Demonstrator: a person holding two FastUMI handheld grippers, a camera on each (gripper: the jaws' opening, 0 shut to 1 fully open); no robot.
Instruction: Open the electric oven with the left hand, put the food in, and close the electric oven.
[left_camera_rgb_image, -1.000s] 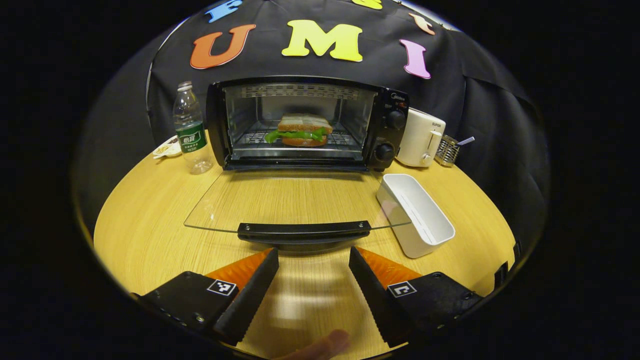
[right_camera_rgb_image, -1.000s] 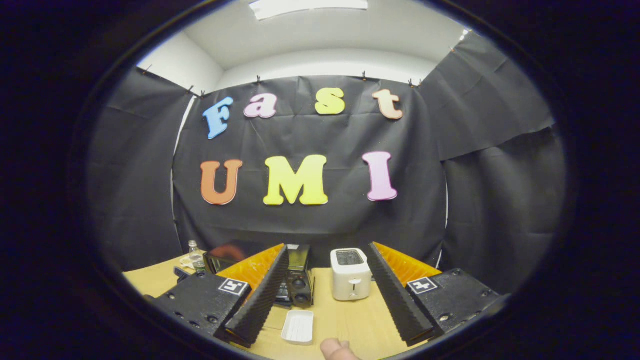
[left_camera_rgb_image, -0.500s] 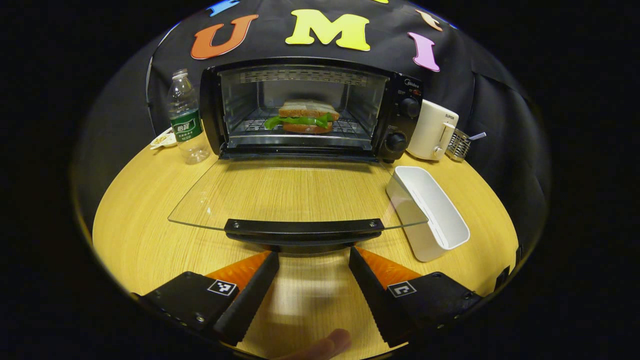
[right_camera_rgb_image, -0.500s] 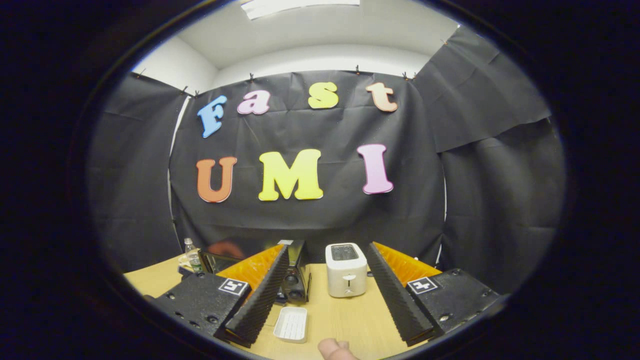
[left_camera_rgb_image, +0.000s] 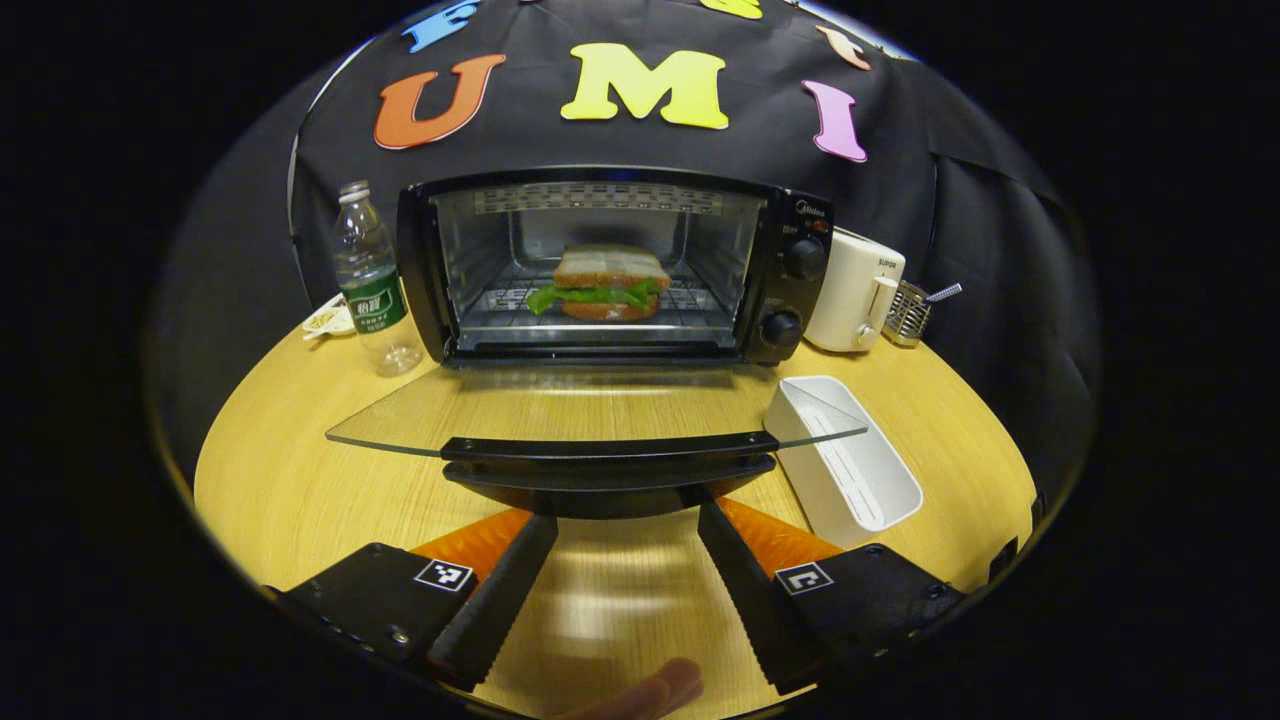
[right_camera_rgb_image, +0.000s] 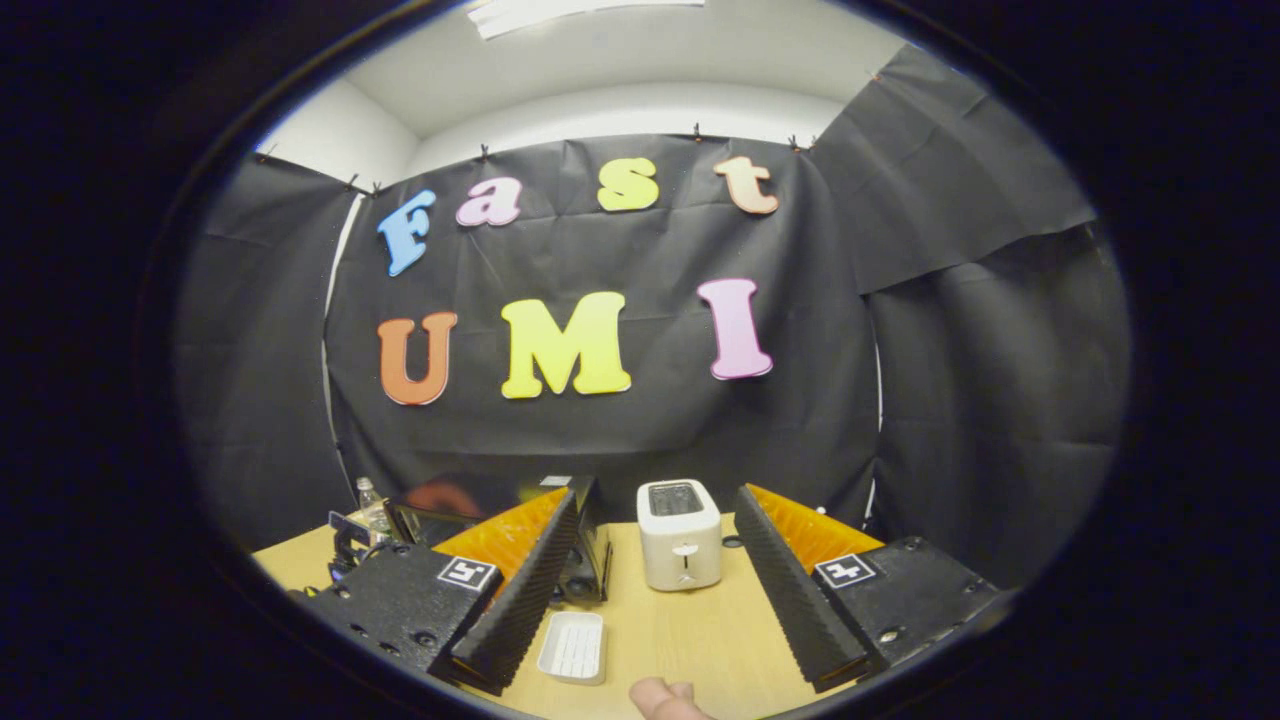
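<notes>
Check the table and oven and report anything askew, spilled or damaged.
Nothing looks spilled or damaged. The sandwich sits level on the rack inside the oven, lettuce hanging out one side. The glass door is still open. The water bottle and toaster stand upright; the white tray lies angled beside the door.

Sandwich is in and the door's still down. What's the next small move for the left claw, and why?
Probably lift the left claw up under the door handle and swing the glass door shut. The sandwich already sits on the rack inside the oven, the door hangs partly open, and the open claw is just below the handle.
</notes>
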